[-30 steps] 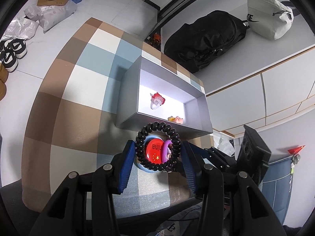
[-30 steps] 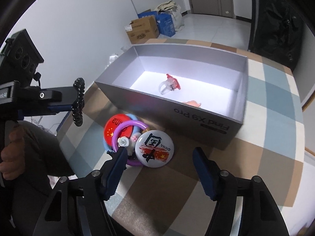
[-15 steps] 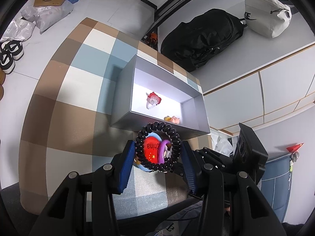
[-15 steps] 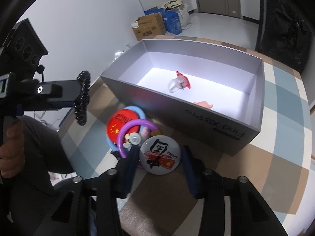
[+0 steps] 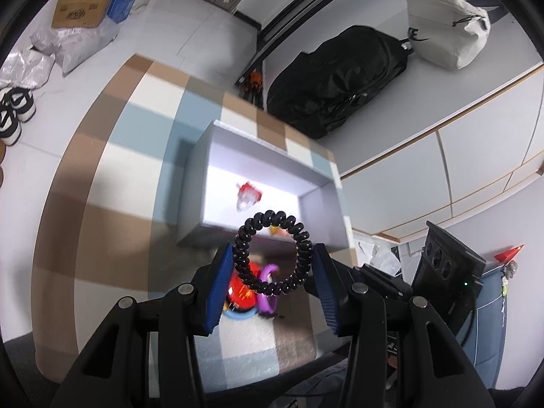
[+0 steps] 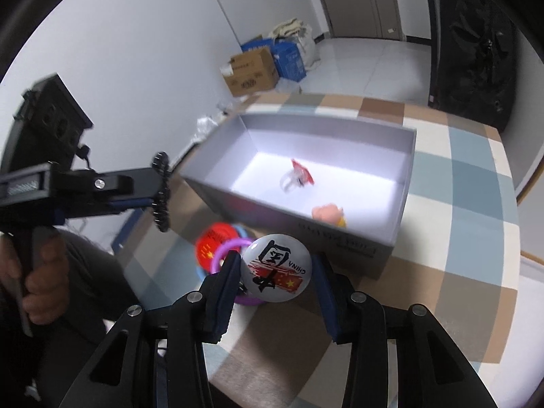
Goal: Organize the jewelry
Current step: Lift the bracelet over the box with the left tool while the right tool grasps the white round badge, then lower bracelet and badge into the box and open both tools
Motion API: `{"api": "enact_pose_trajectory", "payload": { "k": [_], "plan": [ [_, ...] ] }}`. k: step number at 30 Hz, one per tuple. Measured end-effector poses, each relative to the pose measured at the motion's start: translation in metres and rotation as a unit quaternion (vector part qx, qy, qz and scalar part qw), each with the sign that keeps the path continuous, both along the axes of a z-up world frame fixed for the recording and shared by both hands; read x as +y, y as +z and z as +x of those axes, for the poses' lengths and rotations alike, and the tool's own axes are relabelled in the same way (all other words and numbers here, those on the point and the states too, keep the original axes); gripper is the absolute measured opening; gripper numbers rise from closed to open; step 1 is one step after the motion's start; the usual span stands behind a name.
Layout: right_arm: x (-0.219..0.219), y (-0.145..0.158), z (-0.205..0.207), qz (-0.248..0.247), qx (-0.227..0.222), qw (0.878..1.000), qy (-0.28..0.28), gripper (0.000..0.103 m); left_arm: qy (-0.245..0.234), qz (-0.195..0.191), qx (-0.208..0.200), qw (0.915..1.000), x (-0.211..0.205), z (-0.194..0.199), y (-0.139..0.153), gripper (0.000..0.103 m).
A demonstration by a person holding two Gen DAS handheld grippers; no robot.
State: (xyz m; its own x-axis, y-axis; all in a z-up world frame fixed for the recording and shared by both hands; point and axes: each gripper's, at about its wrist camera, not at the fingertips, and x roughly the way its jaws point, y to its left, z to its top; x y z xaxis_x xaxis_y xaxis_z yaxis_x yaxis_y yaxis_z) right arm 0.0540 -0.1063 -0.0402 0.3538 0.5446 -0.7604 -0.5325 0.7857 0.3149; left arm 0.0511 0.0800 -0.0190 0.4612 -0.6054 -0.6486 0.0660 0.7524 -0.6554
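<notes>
- Right tongs (image 6: 276,273) pinch the round white printed pin badge (image 6: 276,268), lifted over the checked table (image 6: 469,183).
- Left tongs (image 5: 273,260) pinch the black coiled hair tie (image 5: 273,252), ring upright.
- Straight beyond both: the open grey cardboard box (image 6: 403,210), near wall facing, floor mostly bare.
</notes>
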Motion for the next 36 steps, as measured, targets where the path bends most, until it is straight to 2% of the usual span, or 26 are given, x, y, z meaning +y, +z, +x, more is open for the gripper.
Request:
{"api": "enact_pose_trajectory", "payload": {
  "k": [4,6,10,18,22,29,32,36],
  "plan": [
    [-0.005,0.017,0.001,0.034,-0.008,0.999,0.002,0.042,-0.017,-0.018,-0.02,0.9995,-0.008,0.005,0.008,0.041],
    [-0.007,0.026,0.005,0.046,-0.019,0.999,0.003,0.042,-0.026,-0.014,-0.036,0.9989,-0.015,0.007,0.013,0.041],
    [-0.014,0.038,0.011,0.069,-0.029,0.997,-0.011,0.042,-0.033,0.01,-0.059,0.9977,-0.026,0.015,0.021,0.041],
    [-0.028,0.041,0.029,0.081,-0.032,0.995,-0.053,0.042,-0.01,0.081,-0.072,0.994,-0.036,0.031,0.02,0.041],
    [-0.03,0.041,0.043,0.085,-0.03,0.993,-0.07,0.042,-0.008,0.105,-0.071,0.9919,-0.044,0.042,0.017,0.041],
    [-0.036,0.033,0.065,0.096,-0.001,0.991,-0.098,0.042,-0.011,0.131,-0.064,0.9892,-0.05,0.051,0.013,0.041],
    [-0.038,0.029,0.071,0.102,0.012,0.989,-0.103,0.042,-0.012,0.164,-0.071,0.9838,-0.057,0.051,0.013,0.041],
    [-0.04,0.022,0.077,0.106,0.026,0.988,-0.11,0.042,-0.017,0.181,-0.074,0.9805,-0.061,0.053,0.011,0.041]
  ]
}}
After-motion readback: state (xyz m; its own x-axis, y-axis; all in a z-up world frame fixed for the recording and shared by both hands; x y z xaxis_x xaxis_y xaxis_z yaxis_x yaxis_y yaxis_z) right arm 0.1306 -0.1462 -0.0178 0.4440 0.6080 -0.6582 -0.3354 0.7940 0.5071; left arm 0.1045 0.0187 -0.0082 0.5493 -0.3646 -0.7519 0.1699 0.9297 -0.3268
